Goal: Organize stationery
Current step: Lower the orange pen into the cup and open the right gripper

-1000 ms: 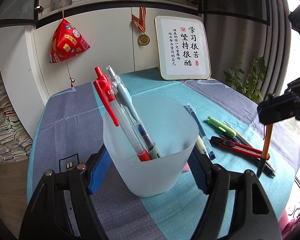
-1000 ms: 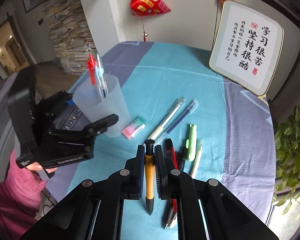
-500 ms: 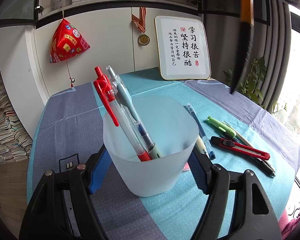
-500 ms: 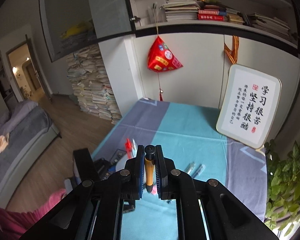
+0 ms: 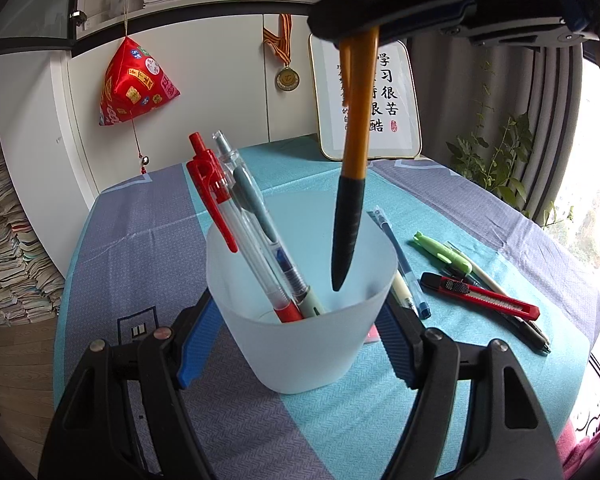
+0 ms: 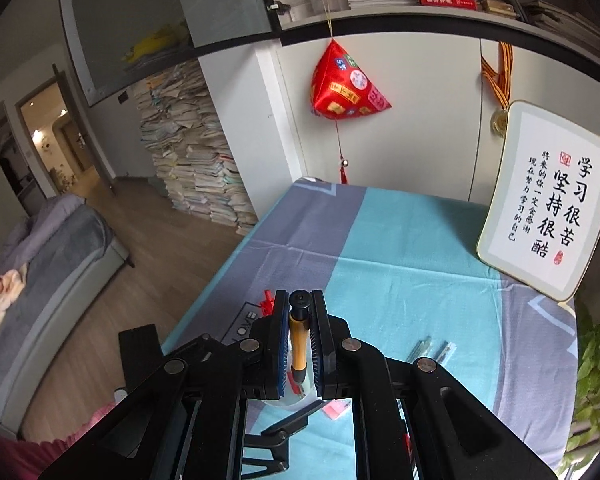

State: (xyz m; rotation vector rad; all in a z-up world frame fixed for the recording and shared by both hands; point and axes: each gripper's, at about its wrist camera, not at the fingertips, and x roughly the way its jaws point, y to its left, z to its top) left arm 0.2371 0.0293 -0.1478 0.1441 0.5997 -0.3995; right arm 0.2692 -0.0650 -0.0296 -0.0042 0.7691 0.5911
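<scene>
Above the frosted cup (image 5: pixel 300 312) my right claw (image 6: pixel 299 340) pinches the orange pen (image 5: pixel 354 152) upright, its black tip already dipping inside the rim. My left claw (image 5: pixel 296 344) is clamped round the cup's sides, steadying it on the desk (image 5: pixel 140 216). Two pens (red and grey-blue) lean against the cup's left wall. I judge this the drop-in step: lower slightly, then release. More pens and a red cutter (image 5: pixel 480 290) wait right of the cup.
</scene>
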